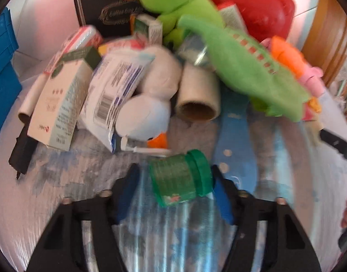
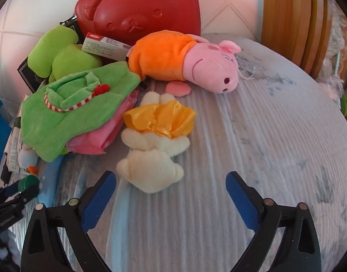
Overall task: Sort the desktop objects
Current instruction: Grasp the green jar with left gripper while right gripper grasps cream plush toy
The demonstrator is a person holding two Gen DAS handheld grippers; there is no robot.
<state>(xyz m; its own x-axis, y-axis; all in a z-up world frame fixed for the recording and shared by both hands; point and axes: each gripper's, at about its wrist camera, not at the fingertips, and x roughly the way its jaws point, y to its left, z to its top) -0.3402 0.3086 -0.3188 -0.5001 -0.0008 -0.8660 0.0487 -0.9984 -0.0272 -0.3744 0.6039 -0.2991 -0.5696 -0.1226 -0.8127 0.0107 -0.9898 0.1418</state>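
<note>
In the left wrist view my left gripper point(image 1: 175, 176) is open, and a small green bottle with a green cap point(image 1: 181, 178) lies on its side between the fingers. The right pad touches the cap; a gap shows on the left. Behind it lie a white plush duck point(image 1: 150, 104), a cardboard tube point(image 1: 197, 95), white boxes point(image 1: 60, 104) and a green plush point(image 1: 248, 68). In the right wrist view my right gripper point(image 2: 171, 192) is open and empty, just before a cream plush in a yellow dress point(image 2: 157, 140). A pink pig plush point(image 2: 184, 61) lies beyond.
A red bear-shaped case point(image 2: 139, 6) stands at the back by the wall. A blue crate point(image 1: 2, 68) sits at the left. A black box point(image 1: 105, 11) leans behind the pile. Wooden furniture point(image 2: 291, 18) stands at the right. The striped tablecloth point(image 2: 264, 136) is bare on the right.
</note>
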